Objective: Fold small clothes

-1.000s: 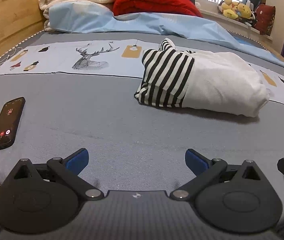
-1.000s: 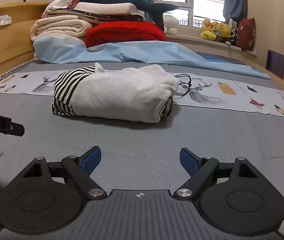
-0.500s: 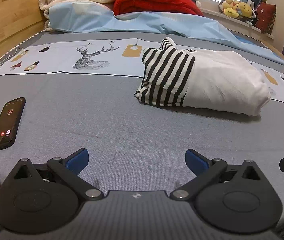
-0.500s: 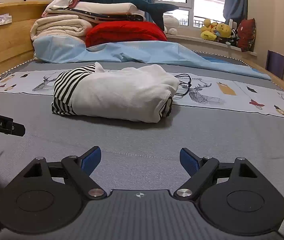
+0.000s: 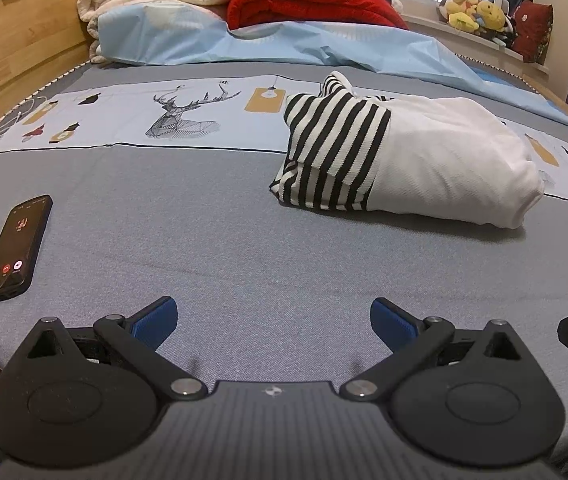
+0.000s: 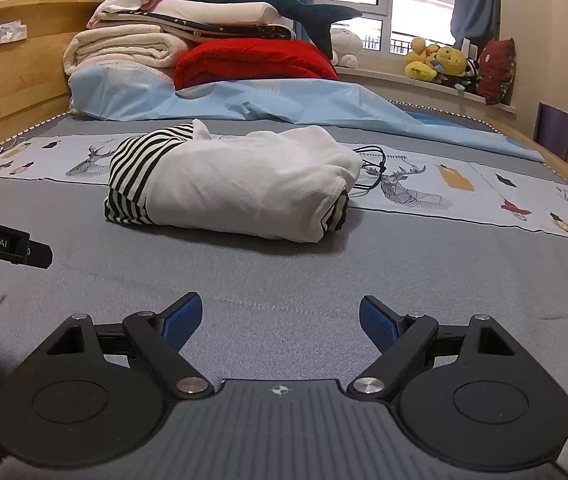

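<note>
A small white garment with black-and-white striped sleeves (image 5: 404, 160) lies folded into a compact bundle on the grey bed sheet; it also shows in the right wrist view (image 6: 240, 184). My left gripper (image 5: 274, 322) is open and empty, low over the sheet, well short of the bundle and to its left. My right gripper (image 6: 280, 320) is open and empty, also short of the bundle. Part of the left gripper (image 6: 0, 240) shows at the left edge of the right wrist view.
A black phone (image 5: 18, 248) with a lit screen lies on the sheet at the left. A black cord (image 6: 372, 168) lies by the bundle's right end. Stacked blankets (image 6: 188, 44) and a light blue cover (image 5: 284, 46) fill the far end. A wooden bed rail (image 5: 8, 52) runs along the left.
Both grippers stay open and empty. The views shift only slightly; the bundle has not moved.
</note>
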